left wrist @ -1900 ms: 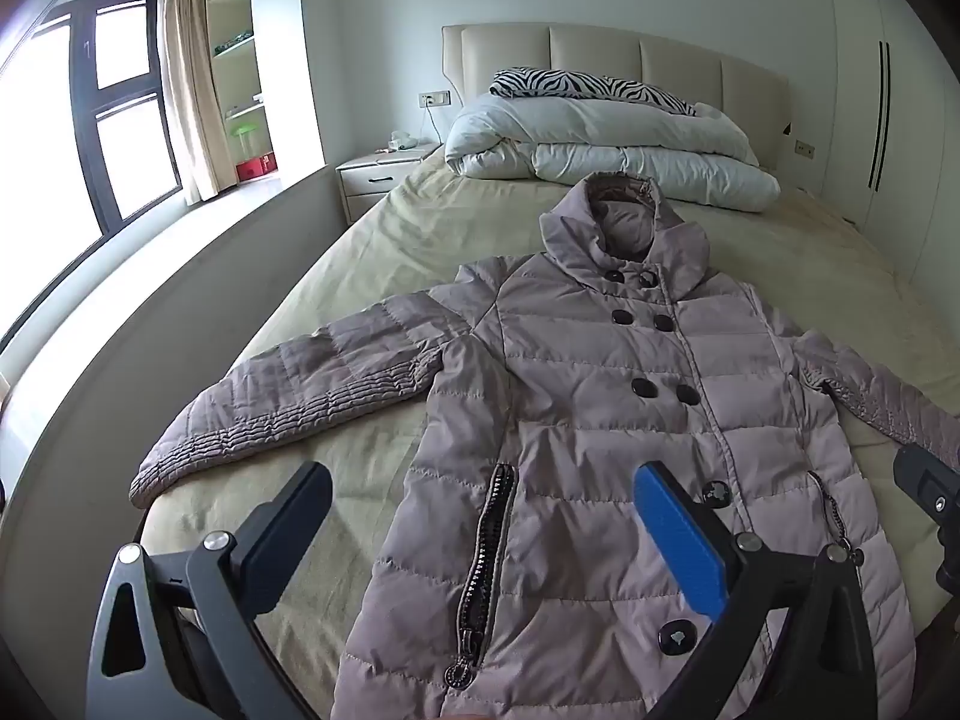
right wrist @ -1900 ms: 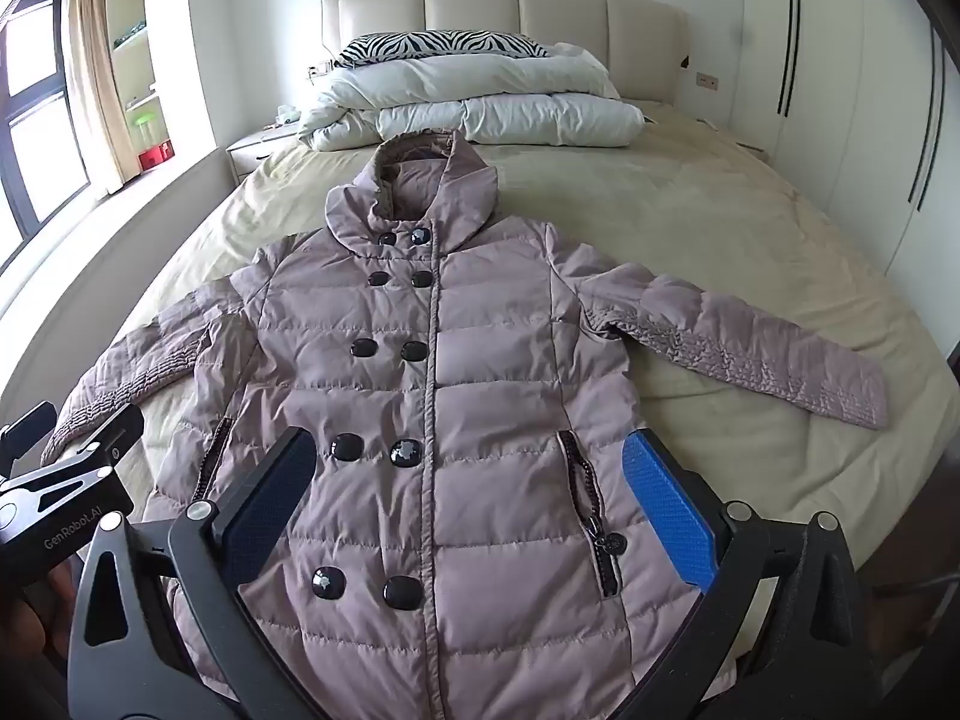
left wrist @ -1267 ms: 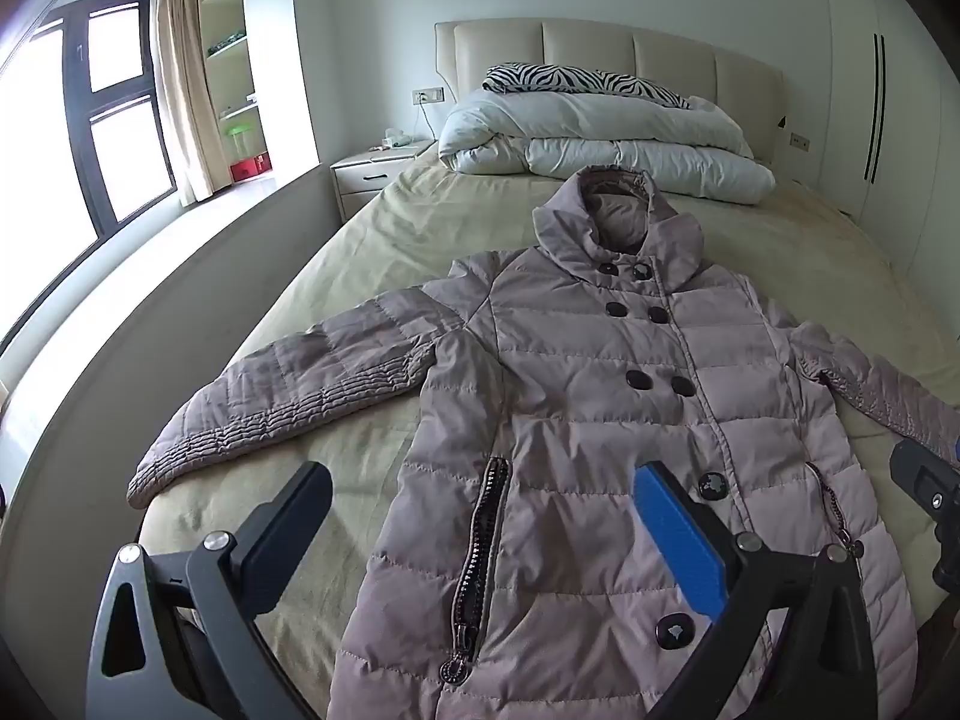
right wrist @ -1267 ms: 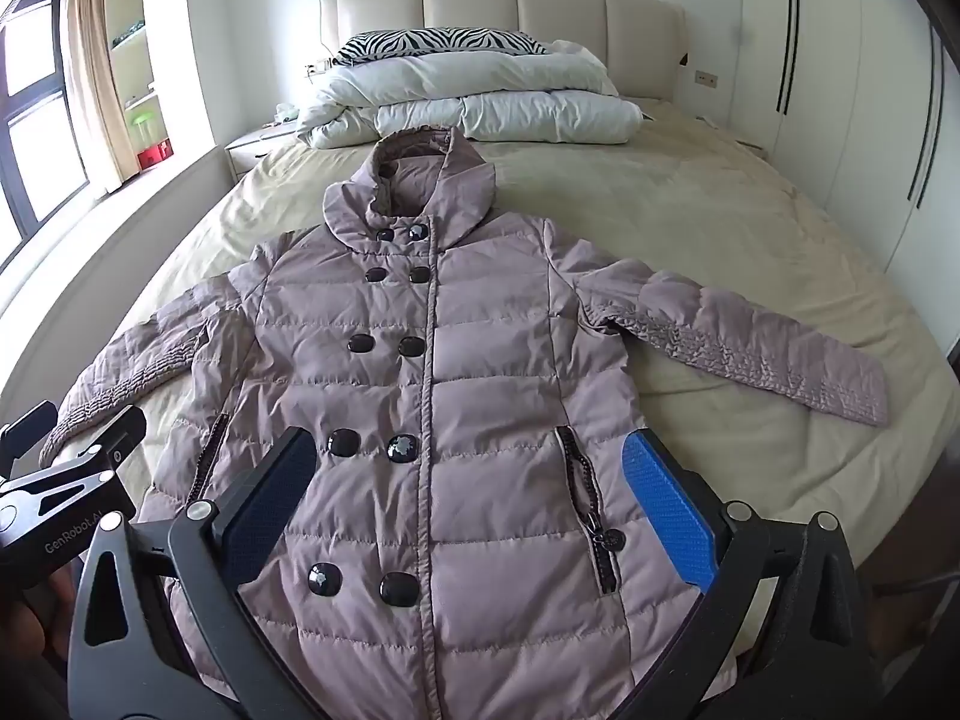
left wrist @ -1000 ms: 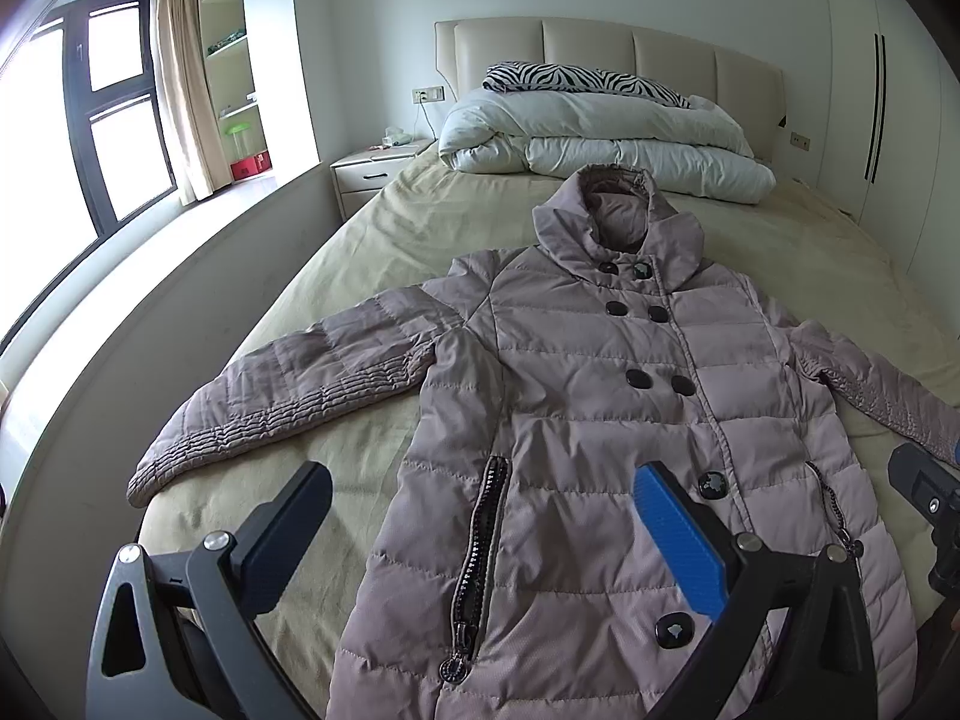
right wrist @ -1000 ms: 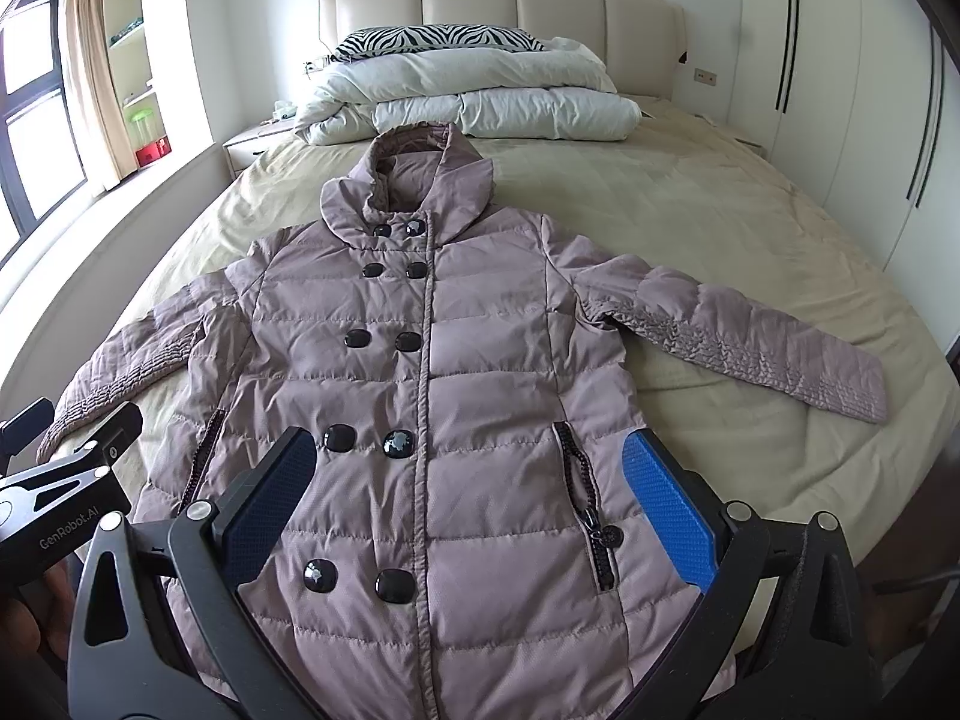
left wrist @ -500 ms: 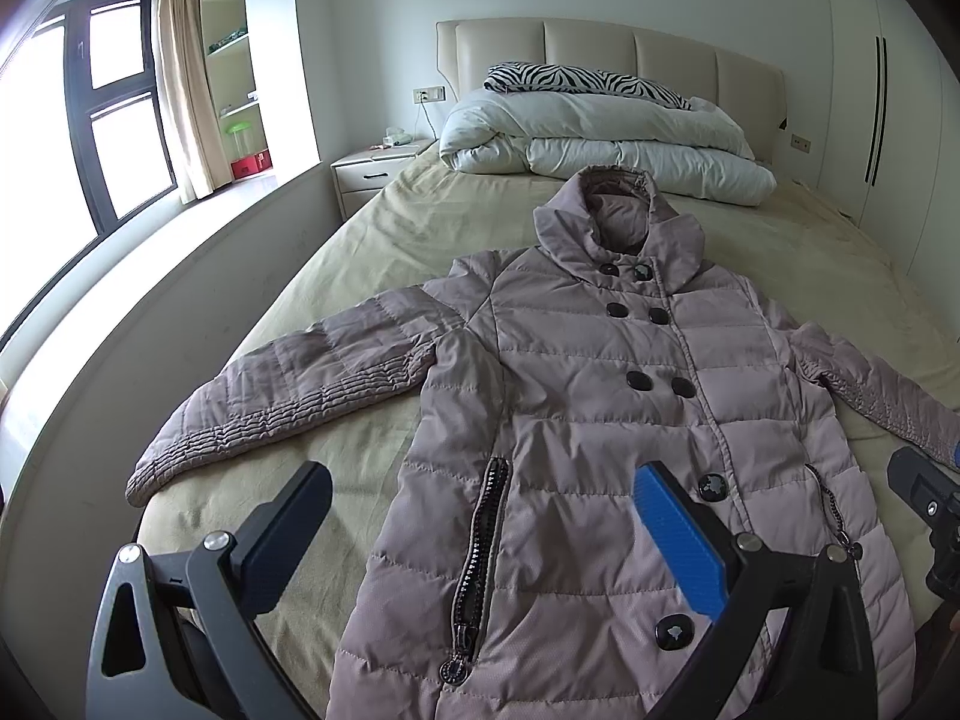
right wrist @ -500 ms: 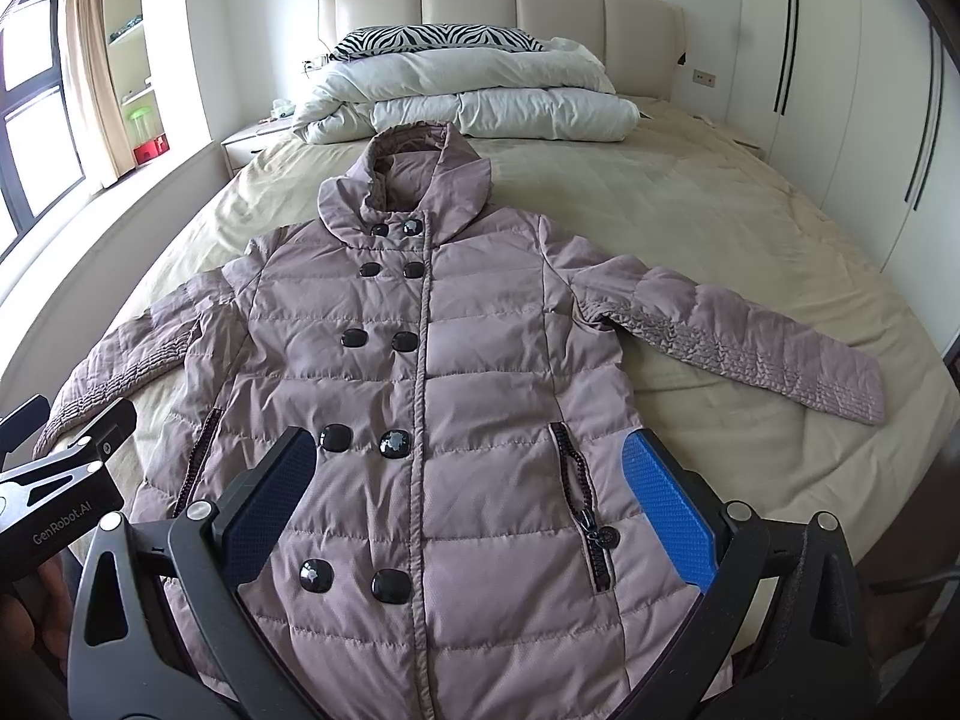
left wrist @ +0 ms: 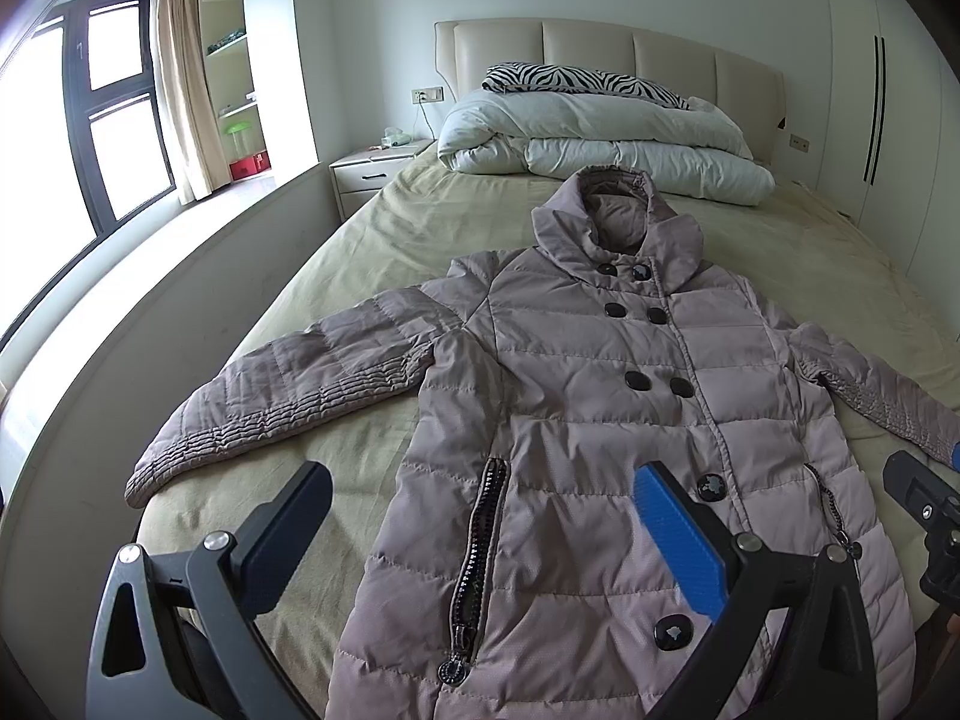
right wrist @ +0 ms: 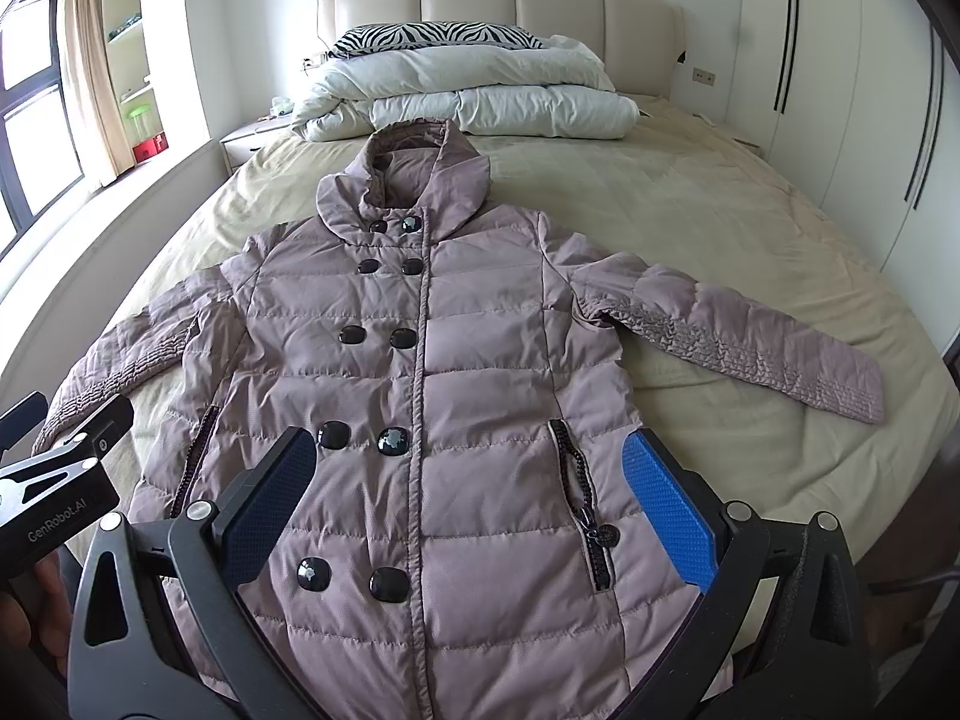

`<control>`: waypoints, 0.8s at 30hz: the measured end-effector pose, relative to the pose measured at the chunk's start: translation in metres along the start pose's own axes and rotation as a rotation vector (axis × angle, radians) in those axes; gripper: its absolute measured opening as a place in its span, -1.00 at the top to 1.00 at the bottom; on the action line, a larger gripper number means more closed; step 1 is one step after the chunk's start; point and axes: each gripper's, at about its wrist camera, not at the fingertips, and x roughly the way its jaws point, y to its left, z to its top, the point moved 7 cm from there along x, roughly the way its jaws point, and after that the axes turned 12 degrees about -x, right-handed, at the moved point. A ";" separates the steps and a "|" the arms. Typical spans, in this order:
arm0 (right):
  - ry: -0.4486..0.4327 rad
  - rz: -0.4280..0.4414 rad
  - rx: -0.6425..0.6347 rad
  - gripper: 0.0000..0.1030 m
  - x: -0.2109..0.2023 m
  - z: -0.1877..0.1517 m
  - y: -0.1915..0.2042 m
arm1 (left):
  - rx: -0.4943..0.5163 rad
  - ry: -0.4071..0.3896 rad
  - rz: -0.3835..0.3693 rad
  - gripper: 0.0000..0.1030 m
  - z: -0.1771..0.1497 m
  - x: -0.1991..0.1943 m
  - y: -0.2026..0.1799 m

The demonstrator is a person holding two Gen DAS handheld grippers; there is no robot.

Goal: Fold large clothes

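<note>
A mauve quilted coat (left wrist: 576,420) with black buttons lies flat, front up, on the bed, collar toward the headboard, both sleeves spread sideways. It also shows in the right wrist view (right wrist: 480,372). My left gripper (left wrist: 480,531) is open and empty, held above the coat's lower left part near the left zip pocket (left wrist: 477,546). My right gripper (right wrist: 468,504) is open and empty above the coat's lower front, the right zip pocket (right wrist: 582,498) by its right finger. Each gripper shows at the edge of the other's view.
The bed (right wrist: 720,228) has a beige sheet, with a folded white duvet (right wrist: 480,96) and zebra pillow at the headboard. A nightstand (left wrist: 372,174) and window ledge run along the left. Wardrobe doors (right wrist: 840,90) stand to the right.
Both grippers have drifted slightly back and up, so the coat sits a little farther off in view. The coat has not moved and both grippers stay open.
</note>
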 end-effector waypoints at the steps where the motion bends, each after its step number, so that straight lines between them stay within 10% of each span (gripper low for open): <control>1: 0.001 0.000 0.000 -1.00 0.000 -0.001 0.000 | 0.000 0.000 0.000 -1.00 -0.003 0.000 -0.001; 24: 0.004 0.000 0.000 -1.00 0.003 -0.004 0.000 | -0.001 0.001 -0.001 -1.00 -0.002 0.000 -0.001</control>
